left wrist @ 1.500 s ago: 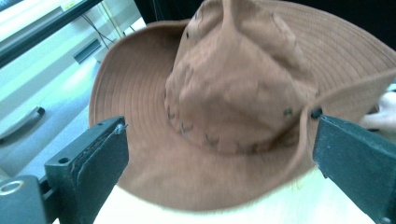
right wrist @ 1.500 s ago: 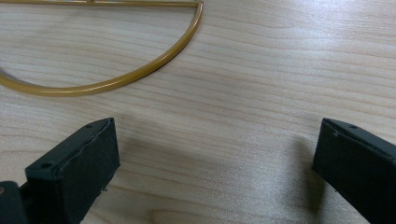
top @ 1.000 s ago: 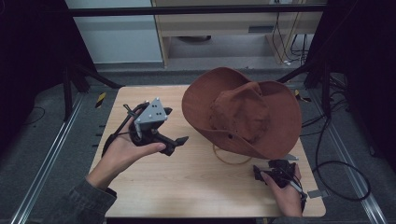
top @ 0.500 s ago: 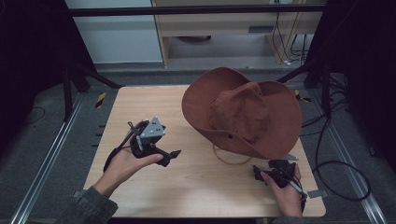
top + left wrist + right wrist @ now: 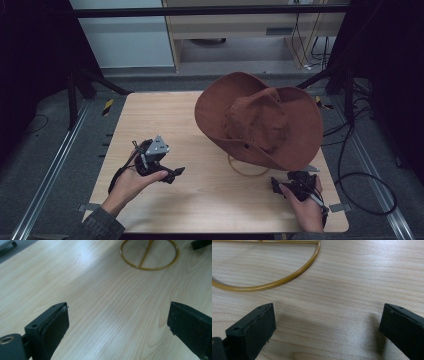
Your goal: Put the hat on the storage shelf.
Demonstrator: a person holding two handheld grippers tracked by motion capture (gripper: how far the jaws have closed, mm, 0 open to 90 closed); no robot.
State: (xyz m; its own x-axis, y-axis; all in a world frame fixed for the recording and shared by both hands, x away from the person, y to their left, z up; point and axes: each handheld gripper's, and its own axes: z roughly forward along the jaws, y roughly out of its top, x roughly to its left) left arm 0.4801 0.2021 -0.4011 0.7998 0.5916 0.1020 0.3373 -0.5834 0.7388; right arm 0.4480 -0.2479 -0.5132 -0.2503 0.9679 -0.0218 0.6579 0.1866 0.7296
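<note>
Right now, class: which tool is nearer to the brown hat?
The right. The right tool sits just below the brown hat, close under its near brim. The left tool hovers over bare table, well off to the hat's left side.

Each black hand-held gripper [image 5: 172,173] has flat jaws; the left carries a grey triangular plate, above a dark sleeve.

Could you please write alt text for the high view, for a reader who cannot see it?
A brown wide-brimmed hat sits on a yellow wire stand on a wooden table. The left gripper and right gripper, each hand-held, rest near the front edge.
</note>
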